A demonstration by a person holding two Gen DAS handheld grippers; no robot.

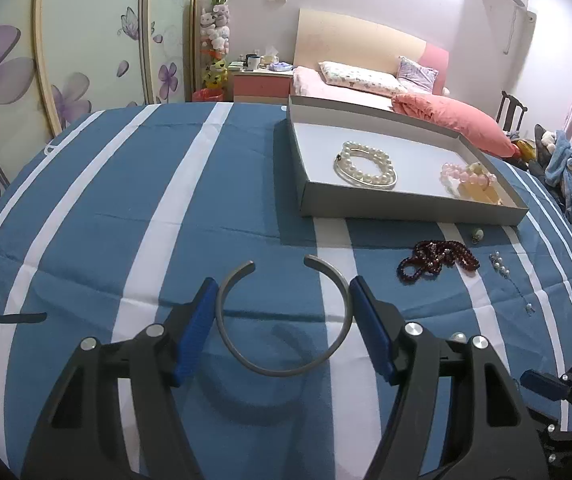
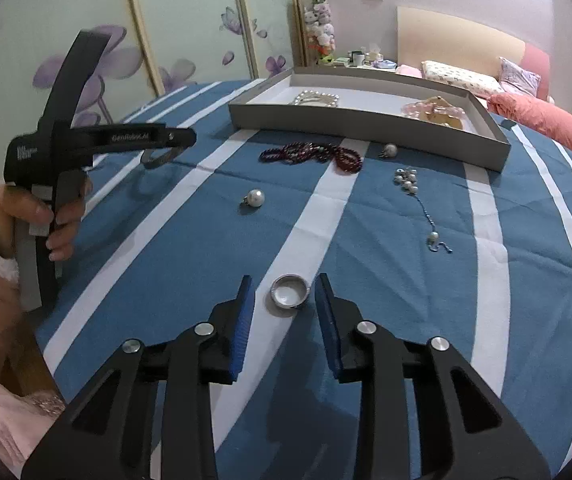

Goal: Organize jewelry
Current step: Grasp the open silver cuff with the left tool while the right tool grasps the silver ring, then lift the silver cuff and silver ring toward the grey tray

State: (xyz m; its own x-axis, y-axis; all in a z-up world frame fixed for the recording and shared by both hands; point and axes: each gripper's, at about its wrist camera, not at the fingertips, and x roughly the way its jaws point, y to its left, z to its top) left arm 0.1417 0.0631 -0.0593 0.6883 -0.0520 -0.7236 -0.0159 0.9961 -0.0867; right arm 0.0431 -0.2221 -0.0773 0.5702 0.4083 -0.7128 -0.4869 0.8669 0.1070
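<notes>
While a person's hand (image 2: 51, 216) in a fleecy pink sleeve works its trigger, the left gripper (image 1: 281, 312) pinches an open grey metal cuff bangle (image 1: 283, 320) between its blue pads, holding it clear above the blue-and-white striped bedcover (image 1: 125, 208), where its shadow falls. The right gripper (image 2: 283, 300) hangs low over the same cover with its jaws spread to either side of a small silver ring (image 2: 290, 290), which lies flat on a white stripe; neither pad touches it. Beyond both tools sits a shallow grey cardboard tray (image 1: 406, 210), already holding a coiled white pearl bracelet (image 1: 366, 164) and a pink bead bracelet (image 1: 468, 174) beside a yellowish piece too blurred to name. Near the tray's front wall, loose on the cover, lie a dark red bead necklace (image 2: 314, 154), a pearl cluster on a thin blue chain (image 2: 414, 196), a single pearl pendant (image 2: 254, 198) and another small round pendant (image 2: 389, 151) close to the tray.
</notes>
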